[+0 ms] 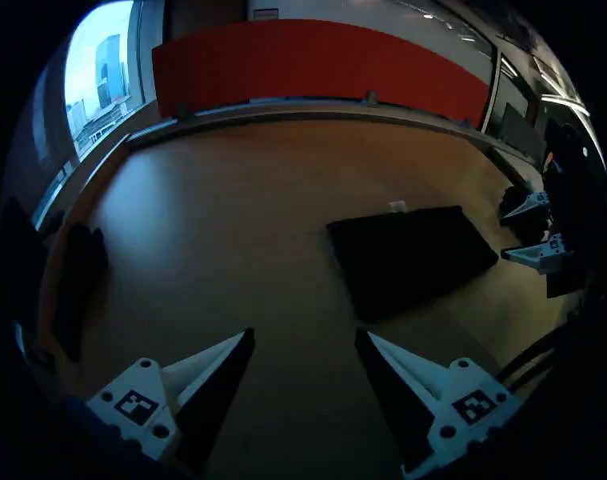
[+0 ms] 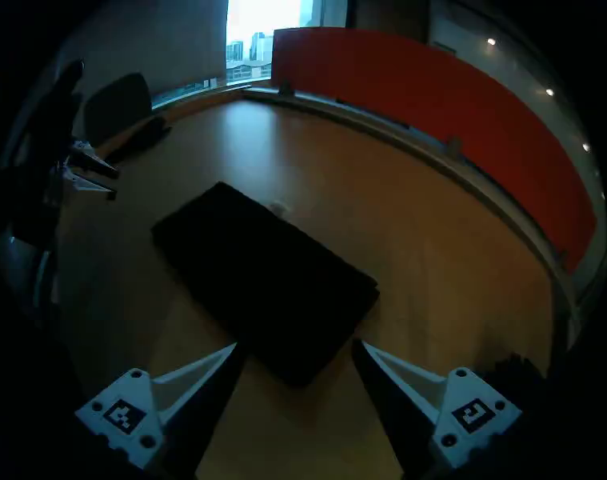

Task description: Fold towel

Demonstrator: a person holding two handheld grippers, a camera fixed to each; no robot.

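Facing a dark towel laid flat on the wooden table, with both tongs spread and empty.

Lies straight ahead of the right tongs, near corner showing between the two open fingers, long axis running away and leftward. Sits ahead and to the right of the left tongs in the left gripper view, long side turned toward them, well apart from those fingers, with bare wood between. Puts the right tongs clearly nearer, so probably calls for that side to reach the near short edge first while the other crosses to the far end. Pinches nothing on either side yet.
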